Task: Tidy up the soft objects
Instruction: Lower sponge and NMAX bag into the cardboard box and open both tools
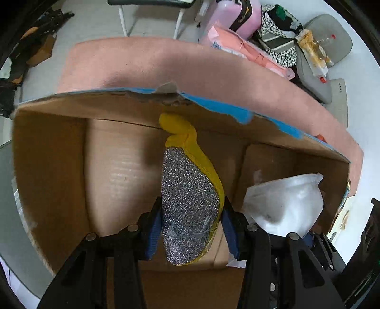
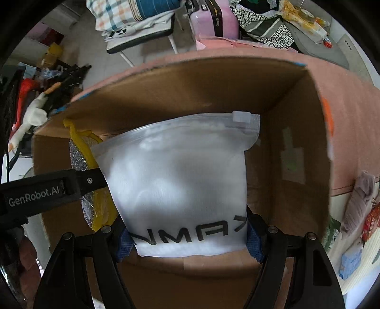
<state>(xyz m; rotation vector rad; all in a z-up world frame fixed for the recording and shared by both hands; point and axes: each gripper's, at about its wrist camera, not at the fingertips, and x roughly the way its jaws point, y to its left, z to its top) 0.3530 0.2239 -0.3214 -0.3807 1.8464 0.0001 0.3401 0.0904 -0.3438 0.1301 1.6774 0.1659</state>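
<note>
My left gripper (image 1: 191,225) is shut on a yellow and silver scrubbing sponge (image 1: 190,202) and holds it inside an open cardboard box (image 1: 47,166). My right gripper (image 2: 187,234) is shut on a clear zip bag of white stuffing (image 2: 180,180), also inside the box (image 2: 296,118). The bag shows at the right in the left wrist view (image 1: 285,202). The sponge (image 2: 79,154) and the left gripper's arm (image 2: 47,190) show at the left in the right wrist view.
The box stands on a pink cloth (image 1: 166,61). Behind it are a pink suitcase (image 1: 235,12), a chair (image 2: 142,40) with folded cloths, bags and caps (image 1: 318,47). More soft items (image 2: 356,206) lie to the right of the box.
</note>
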